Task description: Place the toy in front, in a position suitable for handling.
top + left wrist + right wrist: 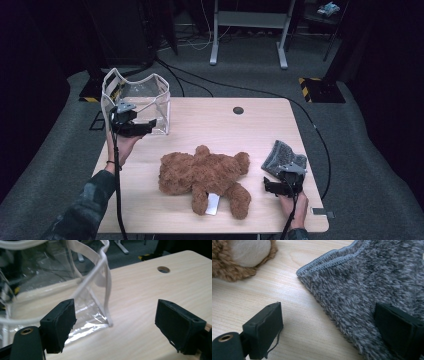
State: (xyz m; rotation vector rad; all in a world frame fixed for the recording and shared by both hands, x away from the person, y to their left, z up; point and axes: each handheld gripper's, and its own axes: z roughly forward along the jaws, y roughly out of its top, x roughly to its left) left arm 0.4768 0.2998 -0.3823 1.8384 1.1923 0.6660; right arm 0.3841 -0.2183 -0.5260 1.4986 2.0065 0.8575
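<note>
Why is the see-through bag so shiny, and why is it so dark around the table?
In the left gripper view, the clear plastic bag with white trim throws white glare streaks near its bottom corner. In the high view, light falls on the pale wooden table while the room around it stays nearly black. In the right gripper view, the fuzzy grey cloth looks slightly soft up close.

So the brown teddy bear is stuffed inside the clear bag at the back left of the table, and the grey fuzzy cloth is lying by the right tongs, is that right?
Not quite. The brown teddy bear is not in the clear bag; the high view shows it lying on the table, out in the middle. The rest holds: the bag stands at the back left, and the grey fuzzy cloth lies by the right tongs.
</note>
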